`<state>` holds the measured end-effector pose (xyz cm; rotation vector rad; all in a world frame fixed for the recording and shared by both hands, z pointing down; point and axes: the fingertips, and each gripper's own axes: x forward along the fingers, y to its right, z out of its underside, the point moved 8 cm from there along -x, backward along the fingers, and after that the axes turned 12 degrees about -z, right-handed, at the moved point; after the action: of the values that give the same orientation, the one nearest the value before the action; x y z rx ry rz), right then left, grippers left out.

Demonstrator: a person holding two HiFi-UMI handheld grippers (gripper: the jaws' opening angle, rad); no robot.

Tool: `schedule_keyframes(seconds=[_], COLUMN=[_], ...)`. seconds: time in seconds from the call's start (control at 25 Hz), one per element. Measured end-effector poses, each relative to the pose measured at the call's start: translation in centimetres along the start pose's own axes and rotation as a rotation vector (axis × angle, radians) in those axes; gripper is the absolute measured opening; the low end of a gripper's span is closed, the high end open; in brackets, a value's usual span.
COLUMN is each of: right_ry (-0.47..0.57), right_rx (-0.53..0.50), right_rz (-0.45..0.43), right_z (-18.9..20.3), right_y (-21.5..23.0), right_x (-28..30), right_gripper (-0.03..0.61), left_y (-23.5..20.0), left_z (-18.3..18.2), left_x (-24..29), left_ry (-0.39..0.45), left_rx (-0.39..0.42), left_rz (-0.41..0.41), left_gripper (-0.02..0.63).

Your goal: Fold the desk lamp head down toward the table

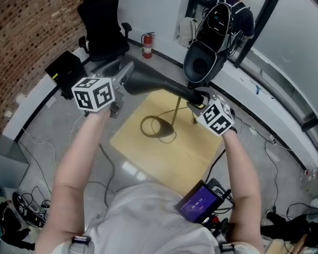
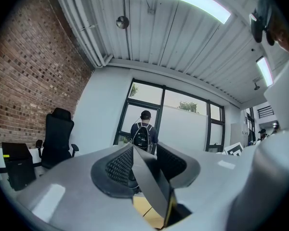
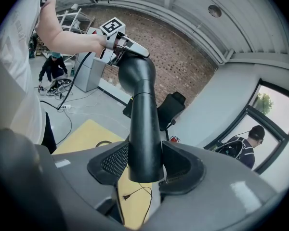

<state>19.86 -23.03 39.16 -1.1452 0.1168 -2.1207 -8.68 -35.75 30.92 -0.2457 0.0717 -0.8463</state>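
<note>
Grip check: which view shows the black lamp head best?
Head view: the lamp head shows full-length, held at both ends. Right gripper view shows it lengthwise between its jaws; left gripper view, only a grey edge.

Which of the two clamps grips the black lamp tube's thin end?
The right gripper: the black lamp tube tapers toward its clamping jaws. The left gripper, at the fat end, has a flat grey piece between its jaws.

lamp: black | table: pale yellow wood | marker cube: black-and-white squares | wall: red-brown brick | chair: black | extinguisher: red | floor: grey
</note>
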Motion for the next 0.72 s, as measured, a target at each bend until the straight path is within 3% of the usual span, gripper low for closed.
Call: schedule_keyframes(seconds=[0.72], right_ry=[-0.064], right_rx=[-0.068], right_rz=[0.015], right_z=[-0.6], right_y=[0.3], right_x=[-0.5], right_gripper=[0.229], left_y=[-1.5], left_z=[2.3], left_x=[0.1], left_ry=[-0.024], left_rx=[-0.071], left_rz=[-0.019], left_gripper=[0.153])
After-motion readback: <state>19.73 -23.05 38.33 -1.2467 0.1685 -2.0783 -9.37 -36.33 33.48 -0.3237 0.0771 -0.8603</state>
